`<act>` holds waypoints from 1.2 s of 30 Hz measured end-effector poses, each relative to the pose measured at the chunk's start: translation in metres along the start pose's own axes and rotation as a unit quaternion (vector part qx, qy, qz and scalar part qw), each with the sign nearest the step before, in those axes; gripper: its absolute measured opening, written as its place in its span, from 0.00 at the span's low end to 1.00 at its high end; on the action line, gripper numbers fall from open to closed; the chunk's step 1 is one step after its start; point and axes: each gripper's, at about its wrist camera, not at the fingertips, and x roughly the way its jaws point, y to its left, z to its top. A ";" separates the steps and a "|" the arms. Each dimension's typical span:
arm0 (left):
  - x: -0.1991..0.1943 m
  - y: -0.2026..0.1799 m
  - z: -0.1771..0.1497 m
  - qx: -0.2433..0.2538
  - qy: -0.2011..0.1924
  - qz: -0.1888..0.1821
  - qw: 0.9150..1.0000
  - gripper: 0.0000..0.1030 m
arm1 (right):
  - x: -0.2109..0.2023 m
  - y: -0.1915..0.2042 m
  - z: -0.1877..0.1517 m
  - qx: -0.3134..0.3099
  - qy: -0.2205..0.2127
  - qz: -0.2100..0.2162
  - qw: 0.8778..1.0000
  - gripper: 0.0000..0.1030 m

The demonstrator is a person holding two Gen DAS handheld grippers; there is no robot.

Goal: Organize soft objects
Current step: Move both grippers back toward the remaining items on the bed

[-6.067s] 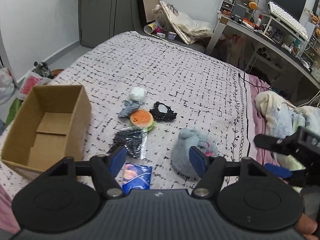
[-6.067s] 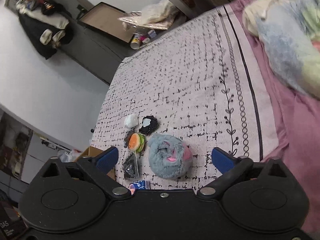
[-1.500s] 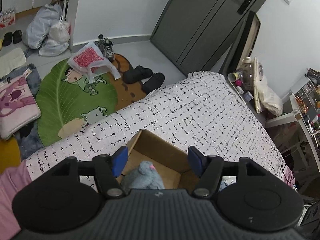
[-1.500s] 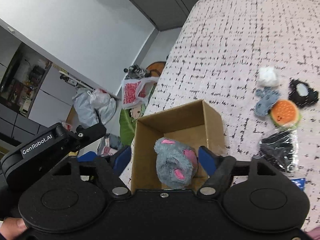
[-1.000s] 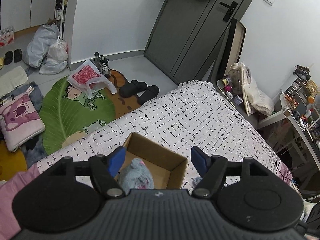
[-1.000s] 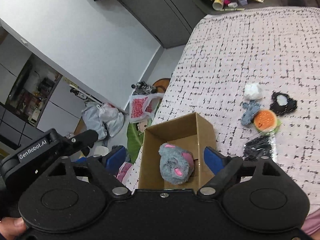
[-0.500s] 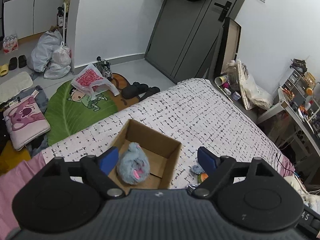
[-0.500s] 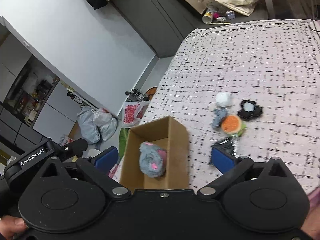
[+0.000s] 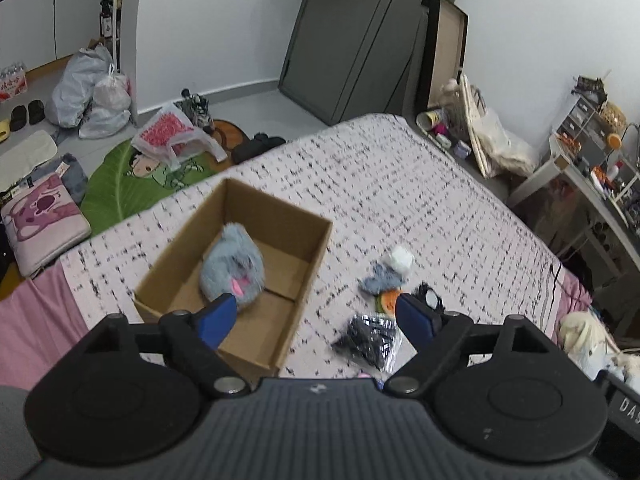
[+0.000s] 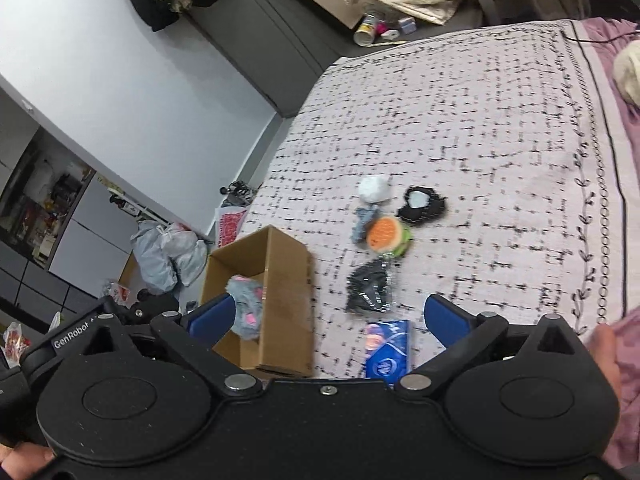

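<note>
A bedroom, with a bed point(image 9: 420, 184) under a white spread flecked with black; grey door far behind, cluttered floor to the left. On the bed, an open cardboard box point(image 9: 312, 256), and inside it a grey plush toy point(image 9: 232, 266) with a pink patch, lying along the box's long axis, pink end toward the near side. Right of the box, a loose cluster: a white soft ball point(image 9: 401, 259), a grey cloth piece point(image 9: 378, 282), an orange burger-shaped toy point(image 10: 386, 234), a black pouch with a pale centre point(image 10: 421, 203), a black crinkled packet point(image 9: 370, 338) and, nearest, a blue packet point(image 10: 386, 350).

Left tongs point(image 9: 316, 318) spread wide and empty, tilted down over the bed, left pad just in front of the plush toy, right pad over the cluster. Right tongs point(image 10: 328, 322) likewise spread wide with nothing between, angled down, box and plush toy at the left pad, black and blue packets between the pads. Fingers of a hand point(image 10: 606, 364) at the right edge of the right view.
</note>
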 end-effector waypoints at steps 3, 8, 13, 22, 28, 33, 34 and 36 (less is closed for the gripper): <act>0.003 -0.009 -0.009 0.014 0.001 0.002 1.000 0.83 | -0.004 -0.010 0.000 0.003 0.001 -0.002 1.000 0.99; 0.011 -0.019 -0.022 0.025 0.008 0.007 1.000 0.83 | -0.004 -0.021 0.001 0.001 0.003 -0.005 1.000 0.99; 0.023 -0.027 -0.036 0.021 0.019 0.002 1.000 0.83 | 0.000 -0.032 0.002 0.007 0.007 0.006 1.000 0.99; 0.054 -0.040 -0.064 0.036 0.050 0.002 0.998 0.82 | 0.023 -0.058 -0.007 0.021 0.027 0.018 0.999 0.98; 0.084 -0.045 -0.081 0.037 0.080 0.006 0.996 0.81 | 0.040 -0.068 -0.004 0.033 0.042 0.034 0.998 0.97; 0.112 -0.050 -0.095 0.036 0.108 0.010 0.994 0.80 | 0.059 -0.076 0.000 0.047 0.060 0.051 0.996 0.88; 0.117 -0.052 -0.097 0.037 0.111 0.011 0.993 0.80 | 0.063 -0.078 0.001 0.051 0.064 0.054 0.995 0.86; 0.127 -0.054 -0.101 0.038 0.119 0.014 0.992 0.80 | 0.071 -0.083 0.001 0.059 0.072 0.058 0.994 0.82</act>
